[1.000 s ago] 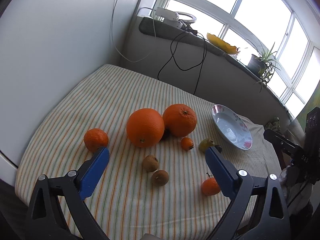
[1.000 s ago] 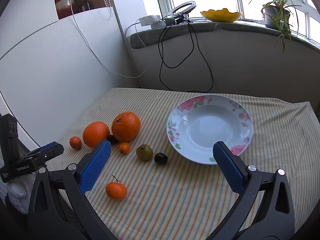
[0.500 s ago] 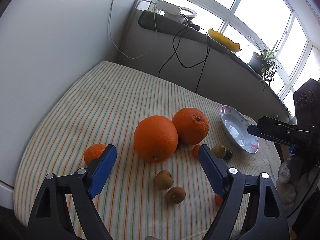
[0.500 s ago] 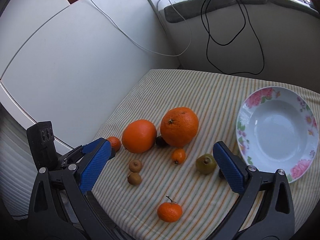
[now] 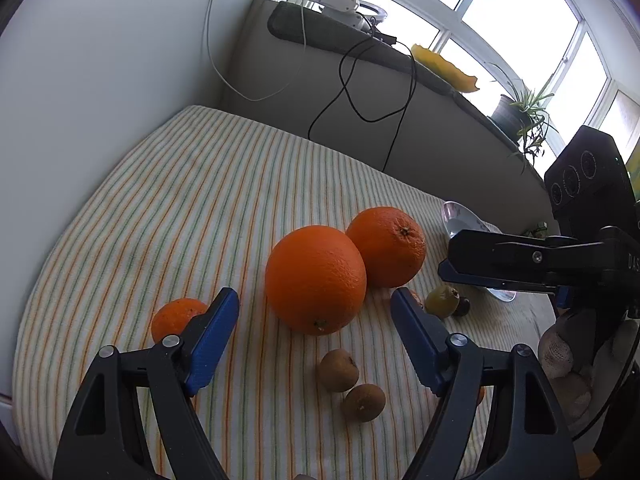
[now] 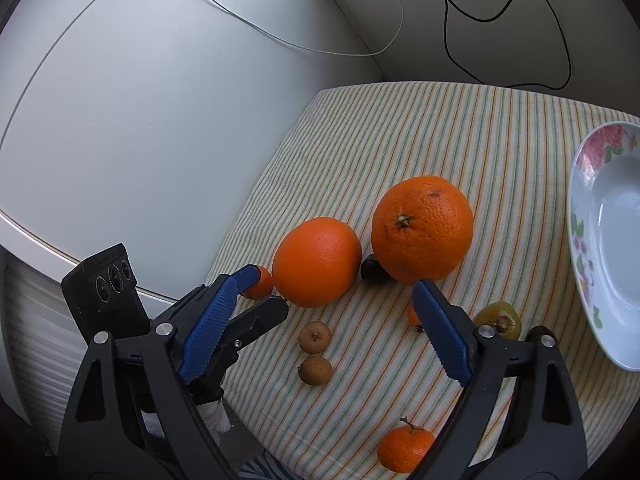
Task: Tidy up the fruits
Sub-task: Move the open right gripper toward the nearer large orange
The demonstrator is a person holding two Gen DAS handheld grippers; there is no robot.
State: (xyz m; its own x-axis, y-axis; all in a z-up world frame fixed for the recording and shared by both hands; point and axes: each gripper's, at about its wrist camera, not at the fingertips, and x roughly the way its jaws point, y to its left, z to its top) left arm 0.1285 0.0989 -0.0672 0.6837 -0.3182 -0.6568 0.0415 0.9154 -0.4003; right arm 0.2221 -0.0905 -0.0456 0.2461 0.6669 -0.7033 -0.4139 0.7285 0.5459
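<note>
Two big oranges sit side by side on the striped cloth: the nearer one (image 5: 316, 279) (image 6: 317, 261) and the farther one (image 5: 387, 245) (image 6: 422, 227). My left gripper (image 5: 314, 312) is open, its fingers on either side of the nearer orange, just short of it. My right gripper (image 6: 324, 308) is open above two small brown fruits (image 6: 315, 337) (image 5: 338, 365). A small mandarin (image 5: 178, 317) lies by the left finger. Another mandarin (image 6: 404, 448), a green fruit (image 6: 498, 322) and a dark fruit (image 6: 372, 268) lie nearby. The floral bowl (image 6: 592, 288) is at the right.
A white wall (image 5: 100, 60) borders the table's left side. Black and white cables (image 5: 360, 92) hang from the windowsill, which carries a yellow dish (image 5: 444, 68) and a potted plant (image 5: 520, 112). The cloth's front edge (image 6: 320, 440) is close below the right gripper.
Both grippers have moved in towards the oranges. The right one swung left, away from the bowl, and now looks down on the fruit. The fruit has not moved.
</note>
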